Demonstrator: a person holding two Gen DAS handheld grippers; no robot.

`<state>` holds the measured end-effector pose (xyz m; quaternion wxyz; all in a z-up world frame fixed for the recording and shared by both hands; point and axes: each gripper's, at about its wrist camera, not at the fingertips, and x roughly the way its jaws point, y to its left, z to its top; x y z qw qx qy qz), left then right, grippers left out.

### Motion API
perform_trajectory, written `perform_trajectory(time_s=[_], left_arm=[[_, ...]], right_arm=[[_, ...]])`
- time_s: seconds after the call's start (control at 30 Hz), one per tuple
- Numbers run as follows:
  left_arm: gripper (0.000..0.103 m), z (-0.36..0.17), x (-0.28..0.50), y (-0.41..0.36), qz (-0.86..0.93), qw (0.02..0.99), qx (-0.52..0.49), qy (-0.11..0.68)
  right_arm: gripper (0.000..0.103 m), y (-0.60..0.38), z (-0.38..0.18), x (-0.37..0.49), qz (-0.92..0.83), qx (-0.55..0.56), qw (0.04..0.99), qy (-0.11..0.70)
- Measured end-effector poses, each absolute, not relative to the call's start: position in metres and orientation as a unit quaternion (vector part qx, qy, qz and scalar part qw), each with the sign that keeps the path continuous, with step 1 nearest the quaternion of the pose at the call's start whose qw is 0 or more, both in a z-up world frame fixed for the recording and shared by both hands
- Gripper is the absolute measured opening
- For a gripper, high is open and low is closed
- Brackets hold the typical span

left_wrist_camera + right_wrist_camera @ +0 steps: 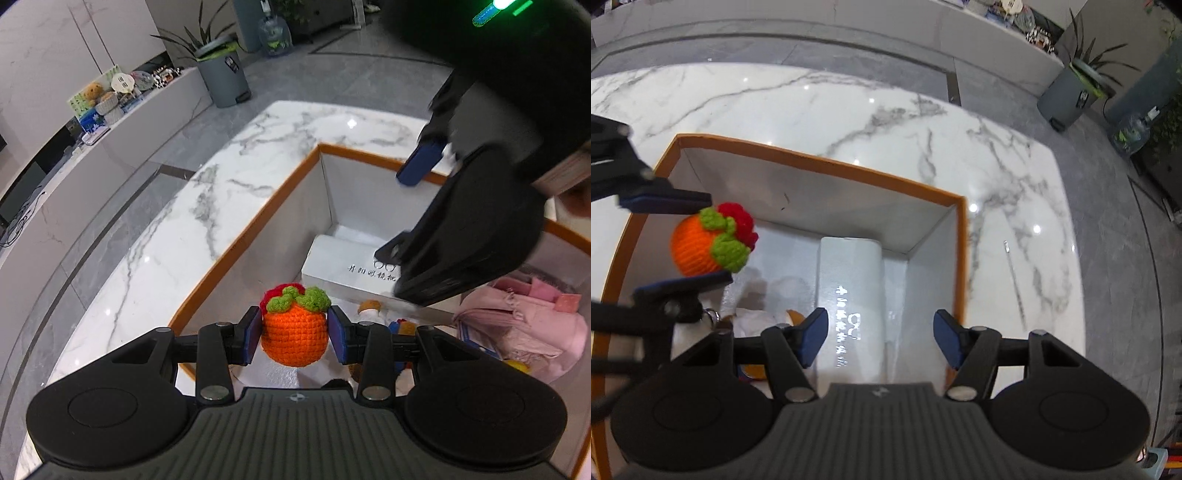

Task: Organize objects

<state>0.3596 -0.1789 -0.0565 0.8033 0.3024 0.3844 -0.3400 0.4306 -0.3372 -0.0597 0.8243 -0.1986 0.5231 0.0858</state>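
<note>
My left gripper clamps a crocheted orange above the half-filled box, my right gripper at three o'clock gapes empty, placement pending.

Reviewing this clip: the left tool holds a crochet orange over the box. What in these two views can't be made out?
- Box contents, left wrist view: the right tool covers much of the white case; the pink item is cut off.
- Right wrist view: the left tool and crochet orange hide the small toys below.
- Case lettering: too blurred to read.
</note>
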Motion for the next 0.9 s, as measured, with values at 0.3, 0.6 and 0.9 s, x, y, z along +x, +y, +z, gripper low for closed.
perform_trajectory(time_s=[0.3, 0.6, 0.9], left_arm=[[0.047, -0.062, 0.365, -0.184, -0.326, 0.799, 0.309, 0.401], [0.066, -0.054, 0.362, -0.179, -0.316, 0.811, 0.286, 0.400], [0.066, 0.003, 0.319, -0.143, -0.303, 0.864, 0.216, 0.339]], right_arm=[[0.065, -0.346, -0.064, 0.423, 0.124, -0.198, 0.824, 0.516], [0.066, -0.351, -0.060, 0.416, 0.129, -0.195, 0.828, 0.511], [0.069, -0.361, -0.019, 0.383, 0.159, -0.161, 0.851, 0.474]])
